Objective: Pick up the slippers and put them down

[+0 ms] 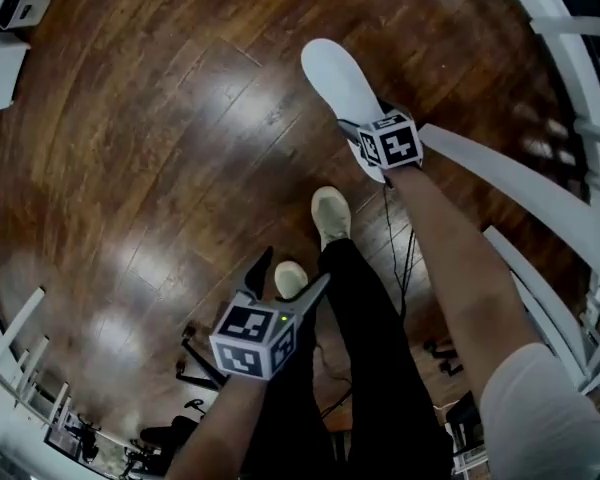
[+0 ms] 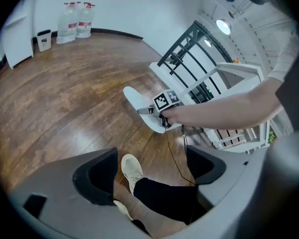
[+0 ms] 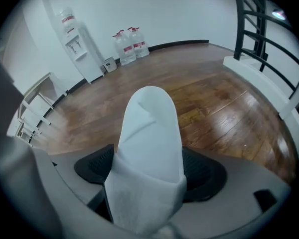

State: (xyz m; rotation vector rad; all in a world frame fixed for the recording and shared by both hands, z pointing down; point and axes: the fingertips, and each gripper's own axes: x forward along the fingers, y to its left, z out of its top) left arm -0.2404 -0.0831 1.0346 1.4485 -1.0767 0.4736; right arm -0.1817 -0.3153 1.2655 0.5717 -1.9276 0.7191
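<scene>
A white slipper (image 1: 338,80) hangs above the wooden floor, toe pointing away from me, with my right gripper (image 1: 360,140) shut on its heel end. In the right gripper view the slipper (image 3: 149,143) fills the gap between the dark pads (image 3: 204,173) and stands up out of the right gripper (image 3: 149,176). My left gripper (image 1: 290,271) is lower and nearer to me, open, with nothing between its fingers. From the left gripper view, the left gripper (image 2: 149,171) frames only my shoe, and the slipper (image 2: 138,105) shows farther off, held by the right gripper (image 2: 157,111).
My two feet in pale shoes (image 1: 330,213) stand on the brown wooden floor (image 1: 160,138). A white railing (image 1: 570,298) runs along the right. Water bottles (image 3: 130,45), a white dispenser (image 3: 77,49) and a small bin (image 2: 44,40) stand by the far wall.
</scene>
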